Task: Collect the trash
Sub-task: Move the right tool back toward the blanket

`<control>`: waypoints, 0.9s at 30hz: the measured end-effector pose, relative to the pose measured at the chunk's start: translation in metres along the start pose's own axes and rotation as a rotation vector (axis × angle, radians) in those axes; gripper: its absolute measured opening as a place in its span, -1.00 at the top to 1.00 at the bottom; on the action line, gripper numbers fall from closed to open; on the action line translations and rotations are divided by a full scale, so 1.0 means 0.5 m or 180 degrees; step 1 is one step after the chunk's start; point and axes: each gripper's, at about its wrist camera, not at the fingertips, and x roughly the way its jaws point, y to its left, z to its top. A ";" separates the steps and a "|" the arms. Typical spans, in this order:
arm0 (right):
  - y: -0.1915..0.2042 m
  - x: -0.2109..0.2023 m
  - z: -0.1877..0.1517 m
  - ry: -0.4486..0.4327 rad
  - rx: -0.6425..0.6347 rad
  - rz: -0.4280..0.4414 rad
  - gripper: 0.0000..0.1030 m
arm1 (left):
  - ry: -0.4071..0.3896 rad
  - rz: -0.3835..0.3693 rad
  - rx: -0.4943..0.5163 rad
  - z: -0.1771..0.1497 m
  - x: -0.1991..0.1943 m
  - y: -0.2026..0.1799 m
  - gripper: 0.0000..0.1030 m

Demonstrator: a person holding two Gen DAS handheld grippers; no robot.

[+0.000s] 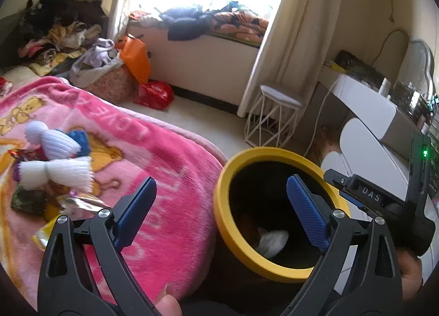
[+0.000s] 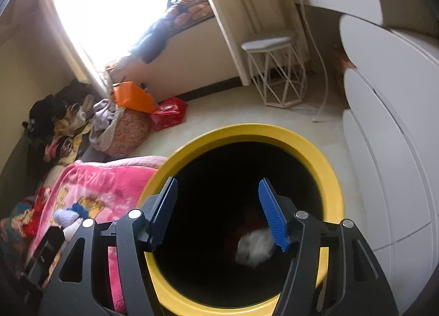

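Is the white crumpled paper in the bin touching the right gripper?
Apart. The right wrist view shows the right gripper open above the yellow-rimmed bin, while the white crumpled paper lies far below in the dark interior, only overlapping one jaw in the image.

Pink blanket carries knitted hats and wrappers.

white wad in bin blurred, perhaps tissue.
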 end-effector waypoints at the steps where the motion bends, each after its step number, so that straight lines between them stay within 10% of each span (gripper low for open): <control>1: 0.008 -0.003 -0.001 -0.0016 -0.0039 0.0031 -0.16 | -0.0040 0.0025 -0.0014 0.002 -0.010 0.007 -0.71; 27: 0.236 -0.078 -0.072 -0.0140 -0.1051 0.0996 -0.39 | -0.0534 0.0408 -0.0307 0.018 -0.170 0.154 -0.79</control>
